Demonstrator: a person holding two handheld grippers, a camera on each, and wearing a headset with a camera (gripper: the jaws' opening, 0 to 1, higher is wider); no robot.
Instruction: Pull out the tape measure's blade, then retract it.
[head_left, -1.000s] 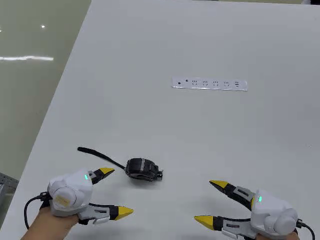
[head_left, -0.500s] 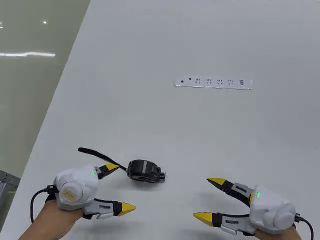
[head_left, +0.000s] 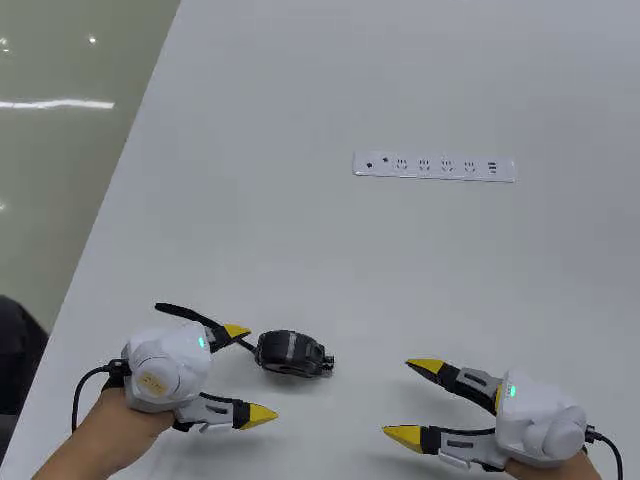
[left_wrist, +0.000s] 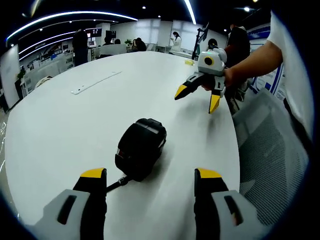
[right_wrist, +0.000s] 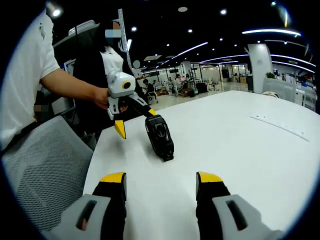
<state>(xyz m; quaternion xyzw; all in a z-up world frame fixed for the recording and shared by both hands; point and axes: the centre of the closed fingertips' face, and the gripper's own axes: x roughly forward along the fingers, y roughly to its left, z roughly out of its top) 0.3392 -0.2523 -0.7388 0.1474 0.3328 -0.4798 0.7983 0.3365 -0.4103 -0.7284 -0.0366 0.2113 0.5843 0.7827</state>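
Note:
A black tape measure (head_left: 289, 353) lies on the white table (head_left: 400, 260), its dark wrist strap (head_left: 185, 314) trailing to the left. My left gripper (head_left: 247, 371) is open, its yellow-tipped jaws just left of the case and apart from it. In the left gripper view the tape measure (left_wrist: 141, 147) sits just ahead of the open left gripper (left_wrist: 149, 175), slightly left of centre. My right gripper (head_left: 405, 398) is open on the table to the right, some way from the case. The right gripper view shows the tape measure (right_wrist: 160, 136) ahead of the open right gripper (right_wrist: 161, 178).
A white power strip (head_left: 433, 166) lies flat farther back on the table. The table's left edge (head_left: 110, 215) runs diagonally, with green floor beyond. A mesh chair (right_wrist: 45, 165) stands beside the table's near side.
My left gripper has moved forward and right, closing in on the tape measure's left side. The right gripper has barely moved. The tape measure stays put.

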